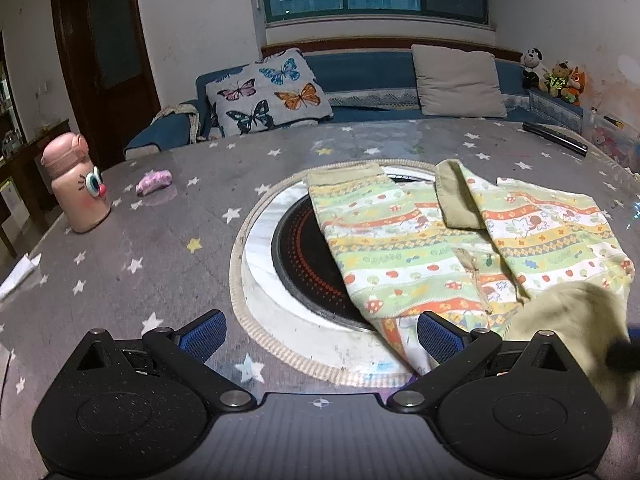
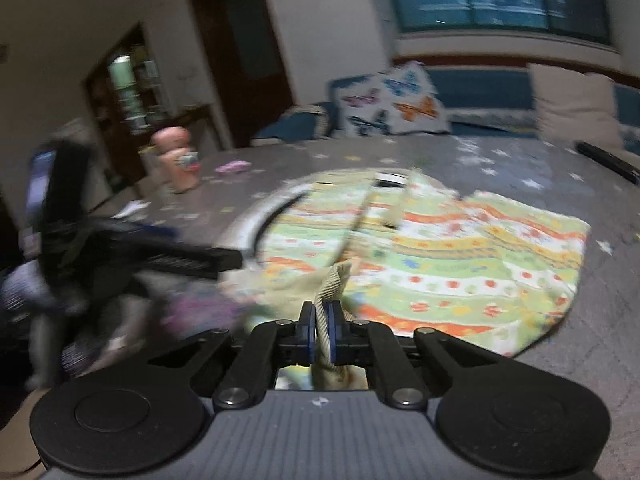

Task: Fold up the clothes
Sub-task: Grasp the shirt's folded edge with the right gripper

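Gripping a ribbed cuff or waistband edge of the patterned child's trousers (image 2: 420,248), the right gripper (image 2: 322,334) has its blue pads pressed together with cloth bunched between them. The garment lies spread on the star-print table (image 1: 132,240), from the centre out to 3 o'clock in the left wrist view, partly over the round inset cooktop (image 1: 304,264). The left gripper (image 1: 320,334) is spread wide and holds nothing; its right pad sits at the near hem. Judgement: thin knit, light, limp, will drape and drag rather than hold shape. Ribbed bands are thicker, so better purchase there; take the second hold at the opposite cuff (image 1: 344,172), toward 12 o'clock. The right wrist view is motion-blurred.
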A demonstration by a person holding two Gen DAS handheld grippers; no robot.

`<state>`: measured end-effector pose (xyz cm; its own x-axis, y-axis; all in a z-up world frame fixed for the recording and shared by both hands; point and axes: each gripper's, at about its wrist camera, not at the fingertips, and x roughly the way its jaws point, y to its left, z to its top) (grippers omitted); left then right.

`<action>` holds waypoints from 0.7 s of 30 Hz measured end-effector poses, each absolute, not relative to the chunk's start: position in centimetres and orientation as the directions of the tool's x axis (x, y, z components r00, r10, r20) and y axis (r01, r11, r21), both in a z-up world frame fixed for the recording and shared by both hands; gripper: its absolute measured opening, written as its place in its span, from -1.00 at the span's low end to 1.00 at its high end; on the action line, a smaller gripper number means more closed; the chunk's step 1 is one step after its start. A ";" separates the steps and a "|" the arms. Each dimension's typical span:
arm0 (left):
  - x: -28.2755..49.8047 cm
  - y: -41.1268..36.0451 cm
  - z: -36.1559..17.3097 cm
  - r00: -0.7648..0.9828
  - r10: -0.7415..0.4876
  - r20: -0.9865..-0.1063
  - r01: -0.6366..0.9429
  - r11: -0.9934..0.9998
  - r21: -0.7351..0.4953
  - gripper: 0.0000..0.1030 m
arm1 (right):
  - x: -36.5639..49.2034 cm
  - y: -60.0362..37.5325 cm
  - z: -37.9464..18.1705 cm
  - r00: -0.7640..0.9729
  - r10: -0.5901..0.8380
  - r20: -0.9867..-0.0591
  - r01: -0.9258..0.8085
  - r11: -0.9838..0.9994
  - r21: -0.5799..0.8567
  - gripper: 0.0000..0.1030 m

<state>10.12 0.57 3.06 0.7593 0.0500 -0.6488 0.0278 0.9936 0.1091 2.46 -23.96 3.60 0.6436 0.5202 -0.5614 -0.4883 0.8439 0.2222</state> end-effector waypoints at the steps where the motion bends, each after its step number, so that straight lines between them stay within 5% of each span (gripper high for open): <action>1: 10.1 0.4 3.2 0.762 0.047 -0.646 0.032 0.993 0.111 1.00 | 1.8 -23.8 3.9 0.633 0.538 -0.557 -0.513 0.830 0.219 -0.88; 14: 8.4 -1.9 2.6 0.759 -0.015 -0.651 0.135 0.982 0.135 1.00 | -3.7 -20.8 1.0 0.469 0.556 -0.686 -0.708 0.701 0.084 -0.81; 21: 5.8 -3.2 1.2 0.789 -0.003 -0.615 0.210 0.941 0.265 1.00 | -3.0 -23.1 3.8 0.495 0.606 -0.622 -0.686 0.712 0.149 -0.70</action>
